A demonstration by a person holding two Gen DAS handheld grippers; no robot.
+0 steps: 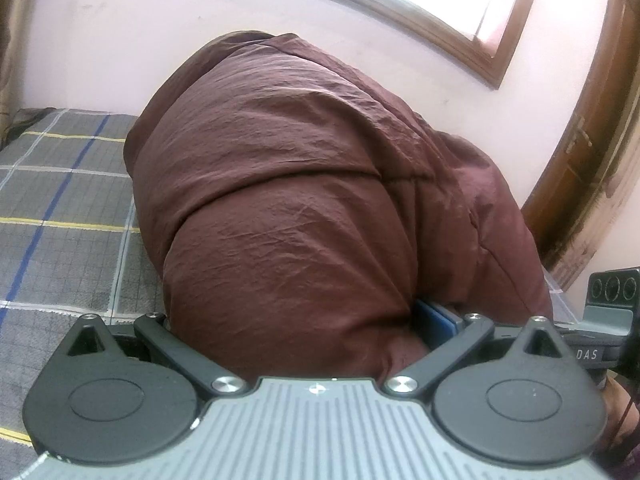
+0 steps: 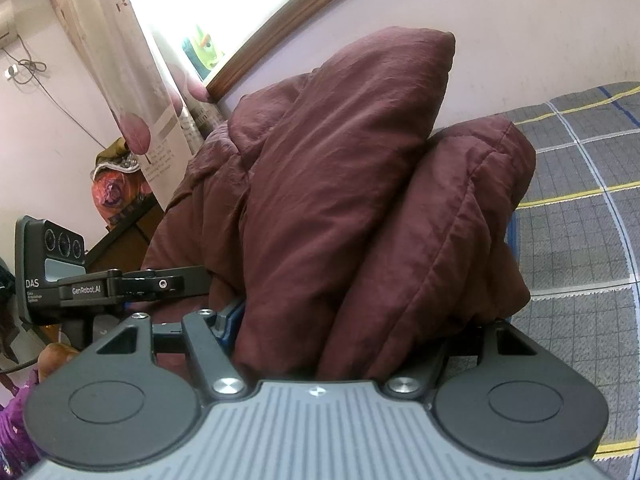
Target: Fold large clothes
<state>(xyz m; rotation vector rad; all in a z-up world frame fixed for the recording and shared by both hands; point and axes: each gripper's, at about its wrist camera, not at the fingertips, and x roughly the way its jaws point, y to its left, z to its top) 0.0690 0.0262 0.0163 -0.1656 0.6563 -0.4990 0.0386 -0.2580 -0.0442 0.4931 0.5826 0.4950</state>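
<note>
- Maroon puffer jacket (image 1: 288, 184): a thick, crinkled bundle raised off the plaid bedsheet (image 1: 60, 184), filling the middle of both wrist views, with the pale wall (image 1: 140, 40) behind it.
- Left gripper (image 1: 296, 336): jaws spread wide around a fat fold of the jacket; the fabric packs the gap and hides the fingertips, with a blue pad (image 1: 438, 322) showing at the right side against the cloth, so it is grasping the jacket.
- Right gripper (image 2: 360, 332): jaws wide apart, two padded folds (image 2: 440, 248) wedged between them; it too is clenched on the jacket.
- In the right wrist view the left gripper's side (image 2: 132, 284) reaches into the jacket's left edge.
- Far left there, a flowered curtain (image 2: 132, 112) hangs beside a bright window.
- A wooden door (image 1: 600, 140) stands at the right of the left wrist view.
</note>
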